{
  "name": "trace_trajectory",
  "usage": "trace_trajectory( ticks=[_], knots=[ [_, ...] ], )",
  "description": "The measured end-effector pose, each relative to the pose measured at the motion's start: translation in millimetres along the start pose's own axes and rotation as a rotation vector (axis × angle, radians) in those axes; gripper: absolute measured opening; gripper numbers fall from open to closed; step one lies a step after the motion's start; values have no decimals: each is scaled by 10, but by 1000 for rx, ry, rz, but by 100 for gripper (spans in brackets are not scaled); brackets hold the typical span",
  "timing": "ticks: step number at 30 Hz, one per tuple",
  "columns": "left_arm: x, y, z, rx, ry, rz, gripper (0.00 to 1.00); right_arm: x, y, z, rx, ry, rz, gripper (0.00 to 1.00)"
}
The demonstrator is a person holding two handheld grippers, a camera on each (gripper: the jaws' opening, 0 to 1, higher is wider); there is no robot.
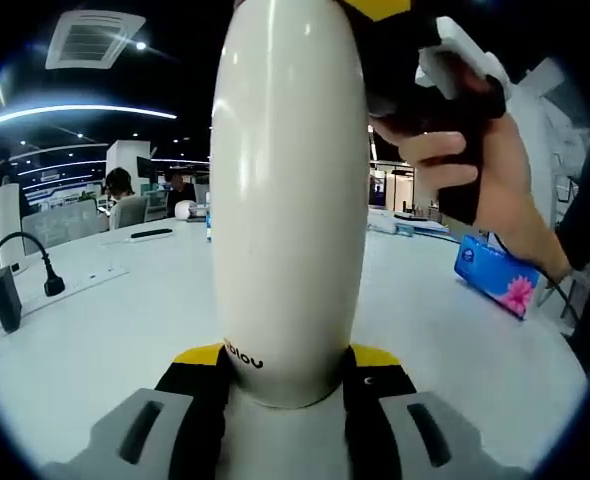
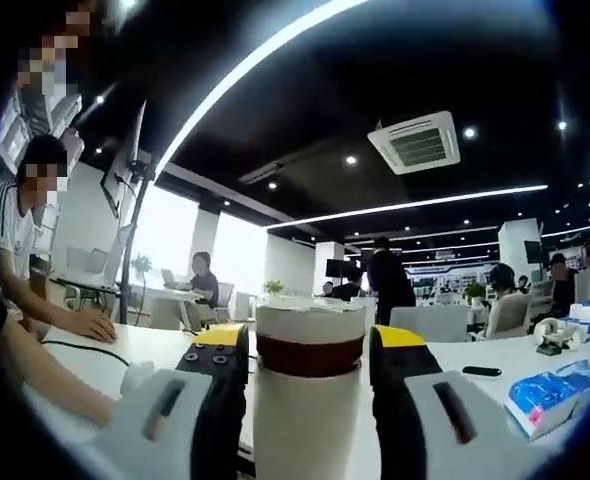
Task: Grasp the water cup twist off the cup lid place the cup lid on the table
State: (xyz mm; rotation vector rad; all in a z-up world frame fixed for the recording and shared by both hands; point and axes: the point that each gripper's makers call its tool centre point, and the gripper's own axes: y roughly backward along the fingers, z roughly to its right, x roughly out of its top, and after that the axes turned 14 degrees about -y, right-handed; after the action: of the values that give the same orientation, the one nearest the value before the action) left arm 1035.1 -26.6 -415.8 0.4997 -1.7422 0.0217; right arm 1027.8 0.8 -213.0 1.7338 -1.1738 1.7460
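One water cup (image 1: 288, 200) is seen in the left gripper view: tall, cream-white, glossy, rounded body, small dark lettering low at 6 o'clock, standing upright at centre above the white table (image 1: 105, 330). The left gripper (image 1: 288, 375) is clenched on the cup's lower body, w/ a yellow-tipped black jaw pressed to each side. At 9 o'clock one black cable plug (image 1: 51, 280) and one dark block (image 1: 5, 298) are seen on the table; further back, one dark flat item (image 1: 151, 234). At 1–2 o'clock a hand (image 1: 475, 165) is seen holding the right gripper's black-and-white body by the cup's top; whether its jaws grip there cannot be told from this view. At 3 o'clock one blue tissue pack (image 1: 497, 277) w/ a pink flower lies on the table.

In the right gripper view, a seated person's arm (image 2: 45, 310) is rested on the table at 9 o'clock. At centre-bottom the cup top is seen: one white cup lid (image 2: 310, 320) over a dark brown band (image 2: 310, 356), white body below. The right gripper (image 2: 310, 365) is closed on it, one jaw touching each side at band level. One blue pack (image 2: 555, 392) lies at 4 o'clock. One ceiling vent (image 2: 415, 142) is seen at 1 o'clock.
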Motion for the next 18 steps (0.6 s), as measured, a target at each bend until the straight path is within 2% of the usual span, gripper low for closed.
trace_trajectory(
  ticks=[9,18],
  knots=[
    [8,30,47,0,-1,0,47,98,-38,20,-9,-1,35,48],
    [6,36,58,0,0,-1,47,89,-40,6,31,-36,43,46]
  ],
)
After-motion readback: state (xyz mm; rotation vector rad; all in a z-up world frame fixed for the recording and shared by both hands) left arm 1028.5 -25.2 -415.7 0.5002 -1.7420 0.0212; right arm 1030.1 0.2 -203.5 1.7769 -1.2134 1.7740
